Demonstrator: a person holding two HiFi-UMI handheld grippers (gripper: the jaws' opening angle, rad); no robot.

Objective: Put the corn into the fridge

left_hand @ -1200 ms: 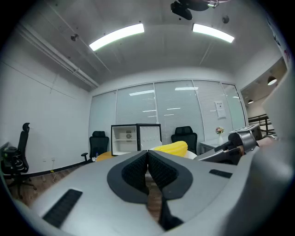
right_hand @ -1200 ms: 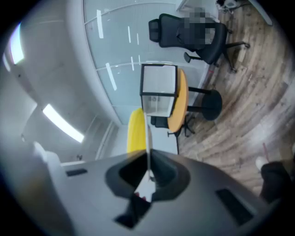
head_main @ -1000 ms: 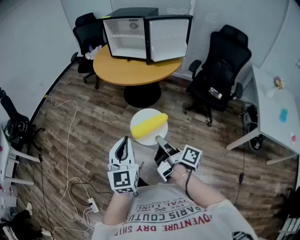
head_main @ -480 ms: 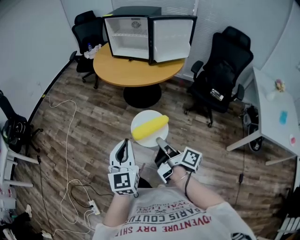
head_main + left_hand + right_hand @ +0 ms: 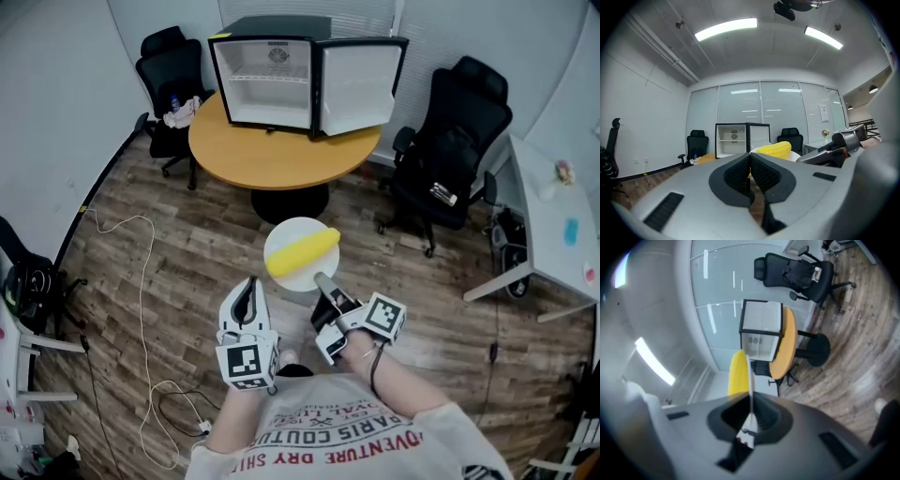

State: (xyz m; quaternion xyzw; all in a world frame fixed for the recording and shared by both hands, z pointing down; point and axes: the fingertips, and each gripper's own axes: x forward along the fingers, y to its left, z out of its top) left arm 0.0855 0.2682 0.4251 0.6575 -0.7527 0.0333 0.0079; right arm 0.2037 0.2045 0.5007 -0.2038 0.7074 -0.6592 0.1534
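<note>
- Right gripper [image 5: 324, 279]: jaws pinched narrow on the near rim of the white plate [image 5: 284, 236]. In the right gripper view the plate runs edge-on between the pads [image 5: 768, 417].
- Corn [image 5: 302, 253]: yellow cob lying across the plate, carried level above the wood floor [image 5: 187, 244], well apart from the fridge.
- Left gripper [image 5: 248, 286]: jaws together, nothing between them. It sits beside the plate, not touching it.
- Mini fridge [image 5: 272, 80]: stands on the round wooden table [image 5: 272, 155], door swung open to the right, interior white with one shelf.
- Black office chair [image 5: 455, 131]: right of the table.
</note>
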